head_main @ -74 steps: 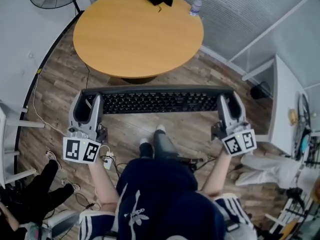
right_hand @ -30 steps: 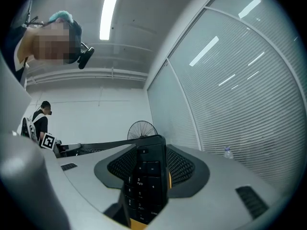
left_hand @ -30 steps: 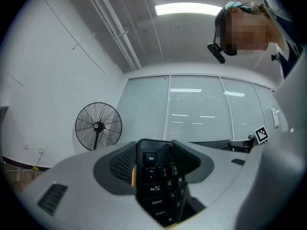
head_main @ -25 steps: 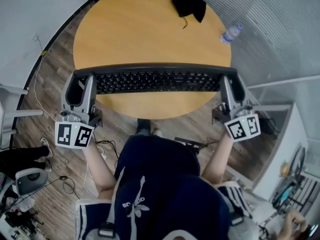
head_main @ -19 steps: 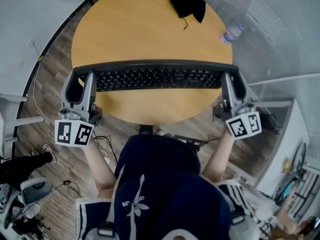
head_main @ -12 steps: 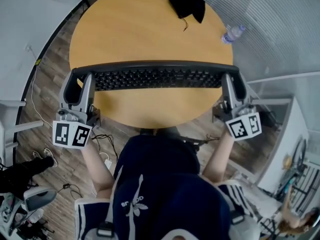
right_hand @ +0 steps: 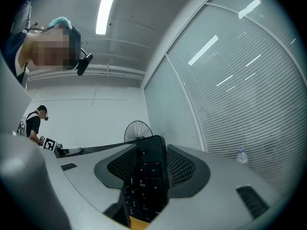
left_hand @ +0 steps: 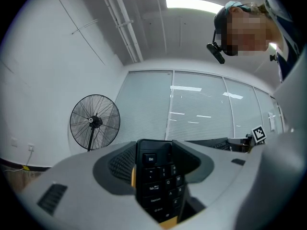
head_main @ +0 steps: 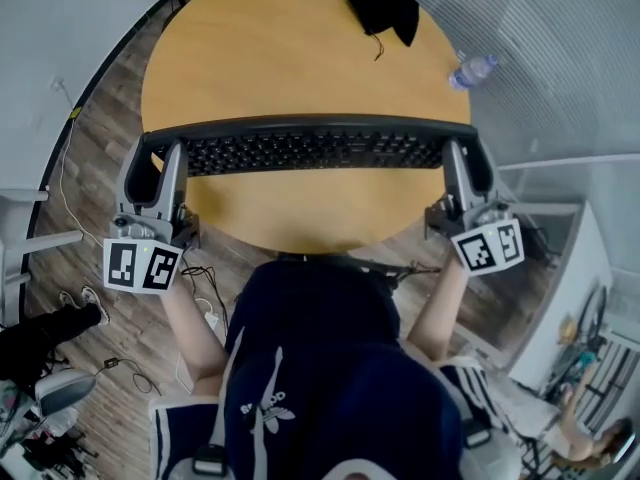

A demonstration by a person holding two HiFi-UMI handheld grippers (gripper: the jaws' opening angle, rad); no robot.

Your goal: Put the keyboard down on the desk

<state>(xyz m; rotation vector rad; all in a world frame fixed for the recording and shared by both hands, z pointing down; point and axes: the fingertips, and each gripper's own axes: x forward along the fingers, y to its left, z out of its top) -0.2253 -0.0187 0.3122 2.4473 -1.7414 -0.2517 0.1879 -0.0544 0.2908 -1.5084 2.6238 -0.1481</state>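
Observation:
A long black keyboard (head_main: 310, 148) hangs level over the near half of the round wooden table (head_main: 290, 58), one end in each gripper. My left gripper (head_main: 152, 158) is shut on its left end, where the Esc key end (left_hand: 158, 181) shows clamped between the grey jaws (left_hand: 156, 163). My right gripper (head_main: 468, 158) is shut on the right end, with the numpad end (right_hand: 146, 186) between its jaws (right_hand: 151, 164). From these views I cannot tell whether the keyboard touches the tabletop.
A black pouch (head_main: 382, 6) lies at the table's far side and a water bottle (head_main: 472, 69) at its right rim, also seen as a bottle (right_hand: 242, 155). A standing fan (left_hand: 94, 121) is beyond the table. Cables (head_main: 200, 278) trail on the wood floor at left.
The keyboard was over the floor in front of the table three seconds ago; it now hangs over the table's near half. In the last second it has barely shifted.

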